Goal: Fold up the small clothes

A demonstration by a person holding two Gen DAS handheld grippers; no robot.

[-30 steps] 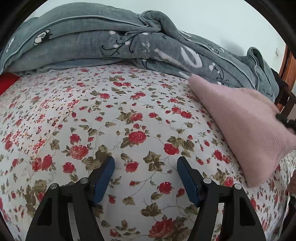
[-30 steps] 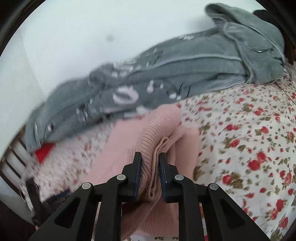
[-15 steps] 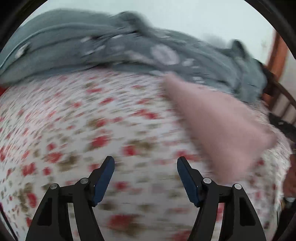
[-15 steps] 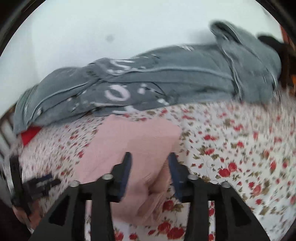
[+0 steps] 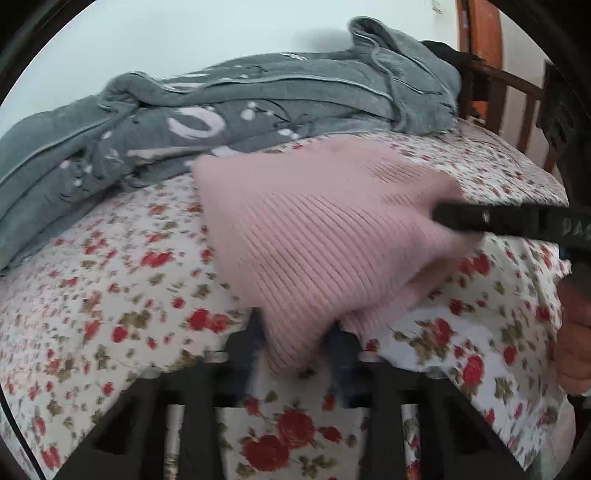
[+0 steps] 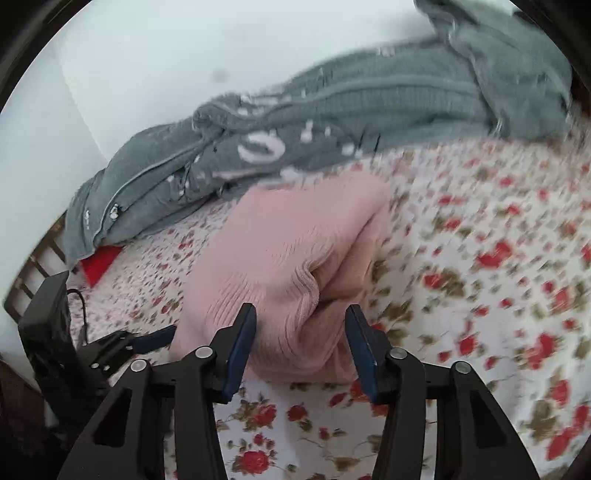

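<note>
The left tongs are closing, a corner of the pink knit between their blurred blue pads. The right tongs are closing too; in their own view the pads stand apart either side of the knit's folded near edge, not pressing it. The knit lies folded on the bed, whose sheet is white with red roses. Behind it, a rumpled grey blanket is heaped along a pale wall. A red cloth peeks from under the blanket's end. Brown wooden rails stand past the bed's edge.
</note>
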